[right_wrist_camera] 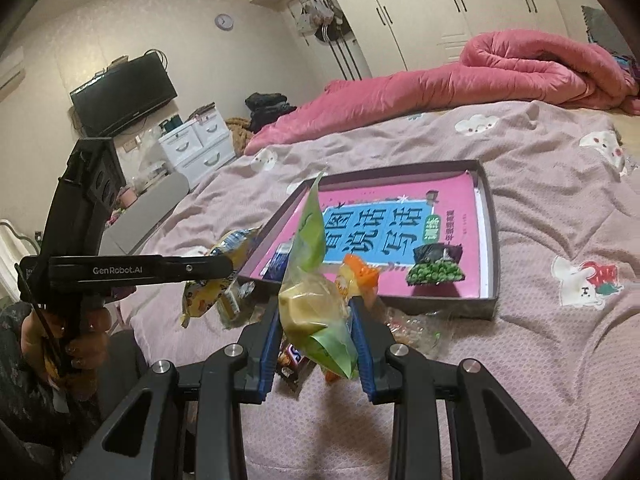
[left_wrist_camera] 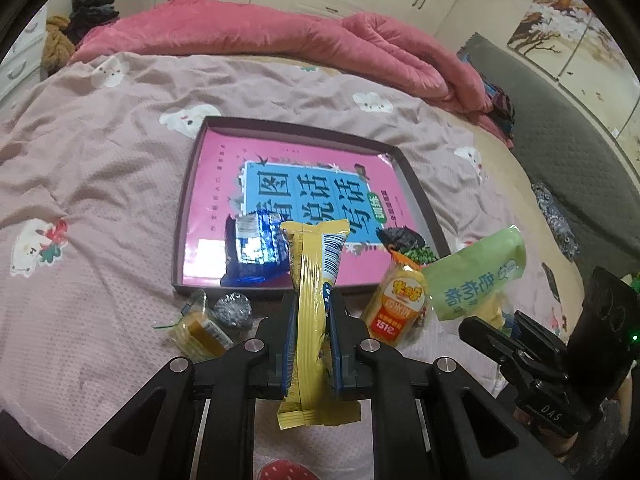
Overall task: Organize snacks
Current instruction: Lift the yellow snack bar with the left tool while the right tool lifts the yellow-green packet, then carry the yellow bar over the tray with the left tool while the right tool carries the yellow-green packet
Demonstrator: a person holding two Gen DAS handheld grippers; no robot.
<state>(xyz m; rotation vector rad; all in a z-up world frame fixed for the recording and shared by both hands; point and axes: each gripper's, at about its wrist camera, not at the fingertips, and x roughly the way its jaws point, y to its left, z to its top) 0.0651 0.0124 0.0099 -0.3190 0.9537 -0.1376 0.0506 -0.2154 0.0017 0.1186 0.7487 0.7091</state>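
Note:
My left gripper is shut on a long yellow snack packet, held above the bed's near edge in front of the tray. The dark shallow tray holds a pink book, a blue packet and a green pea packet. My right gripper is shut on a green-and-clear bag with a pale pastry inside, lifted before the tray. Loose on the sheet lie an orange-yellow packet, a silver-wrapped piece and a small yellow packet.
A brown bar wrapper and a clear packet lie under the right gripper. A rolled pink quilt lies across the far side of the bed. White drawers and a TV stand beyond the bed. A hand grips the left tool.

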